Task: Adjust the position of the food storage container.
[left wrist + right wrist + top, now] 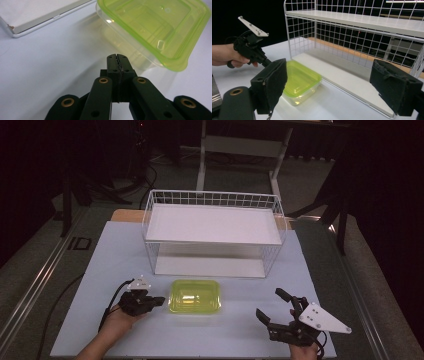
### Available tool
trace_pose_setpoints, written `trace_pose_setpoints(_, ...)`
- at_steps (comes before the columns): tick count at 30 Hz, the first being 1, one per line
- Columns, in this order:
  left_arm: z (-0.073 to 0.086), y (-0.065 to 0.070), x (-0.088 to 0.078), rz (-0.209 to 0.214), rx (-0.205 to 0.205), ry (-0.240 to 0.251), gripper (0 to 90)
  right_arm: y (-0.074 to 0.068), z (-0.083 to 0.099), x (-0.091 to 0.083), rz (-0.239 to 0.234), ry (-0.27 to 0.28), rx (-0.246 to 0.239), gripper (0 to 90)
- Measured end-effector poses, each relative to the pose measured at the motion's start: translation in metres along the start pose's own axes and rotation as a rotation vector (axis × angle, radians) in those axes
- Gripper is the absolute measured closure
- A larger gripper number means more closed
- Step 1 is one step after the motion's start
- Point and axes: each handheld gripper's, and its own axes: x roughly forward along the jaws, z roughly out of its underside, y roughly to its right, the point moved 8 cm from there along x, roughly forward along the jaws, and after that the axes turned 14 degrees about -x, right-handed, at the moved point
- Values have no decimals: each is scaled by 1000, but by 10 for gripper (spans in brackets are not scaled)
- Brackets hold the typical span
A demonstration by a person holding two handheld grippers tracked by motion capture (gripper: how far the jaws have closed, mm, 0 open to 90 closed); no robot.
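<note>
A clear plastic container with a yellow-green lid (195, 296) rests on the table in front of the rack. My left gripper (160, 300) sits just left of it, jaws shut with nothing between them, tips pointing at the container's side. In the left gripper view the closed tips (117, 57) stop a short way from the container (152, 27). My right gripper (270, 303) rests at the front right, open wide and angled toward the container. Between its spread pads (270, 85) the container (299, 80) lies farther off, with the left gripper (249, 50) behind it.
A white wire rack (212, 200) with an upper shelf and a base board (207, 266) stands behind the container. The pale table (125, 250) ends close in front of both hands. Cables trail off the left edge. Dark floor and table legs lie beyond.
</note>
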Motion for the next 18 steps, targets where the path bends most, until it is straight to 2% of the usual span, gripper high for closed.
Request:
trace_pose_setpoints(10,-8,15,24,59,-2,-23,900,2,2,-1,3,-1,9,144)
trace_pose_setpoints(18,-14,25,41,76,-2,-38,900,1,1,-1,-2,2,3,144)
